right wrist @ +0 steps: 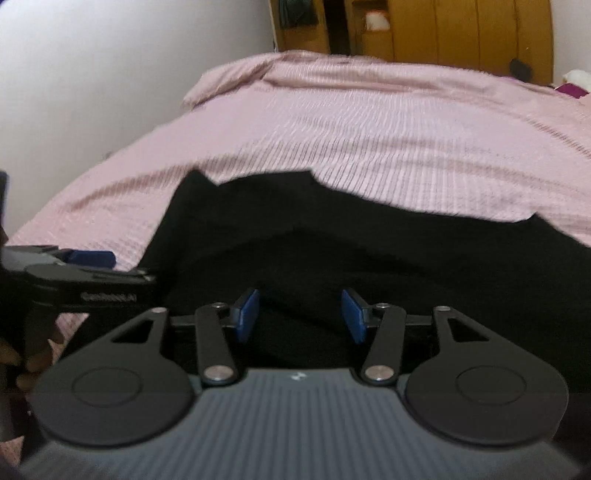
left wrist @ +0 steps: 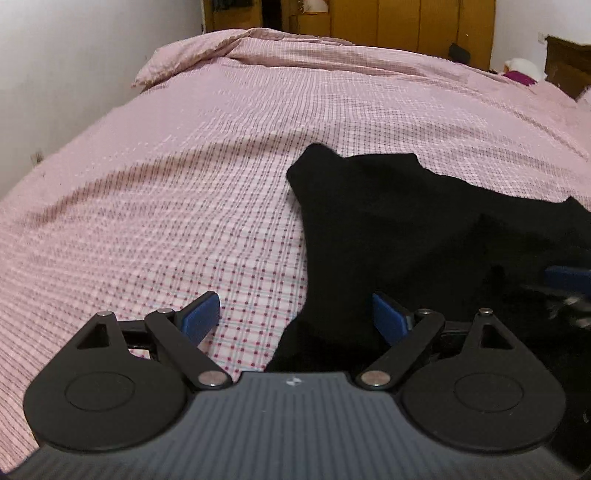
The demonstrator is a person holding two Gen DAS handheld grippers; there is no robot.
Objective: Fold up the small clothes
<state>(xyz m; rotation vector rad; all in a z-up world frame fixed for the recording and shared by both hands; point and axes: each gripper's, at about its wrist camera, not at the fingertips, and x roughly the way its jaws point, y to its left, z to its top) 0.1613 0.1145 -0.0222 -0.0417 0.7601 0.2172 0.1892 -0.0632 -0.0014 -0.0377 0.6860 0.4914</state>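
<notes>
Both hand-held grippers are released, holding nothing: the left hand-held gripper [left wrist: 295,317] has its blue-padded fingers spread wide, the right hand-held gripper [right wrist: 300,315] a little less so.

Largest in view is the bed [left wrist: 155,206], covered in a pink checked seersucker duvet cover that runs away to a rumpled far edge. On it, toward the near edge, lies the black knit garment [left wrist: 388,229], limp and spread flat but uneven, with a raised fold across its middle in the right wrist view. Its long axis appears to run across the bed, left to right as the person faces it.

The relation that matters: the garment's left border passes between the left hand-held gripper's fingers, so that one pad sits over bare duvet and the other over black cloth. The right hand-held gripper sits wholly over the garment's near portion, with cloth under both pads. Each is therefore close to its own side, the left at an edge and the right above the body; the two tools stand just beside one another.

Beyond the bed are a white wall [left wrist: 74,74] on the left, yellow-brown wooden wardrobe doors [left wrist: 406,26] at the far end, and a dark wooden headboard [left wrist: 567,62] at the far right corner.
</notes>
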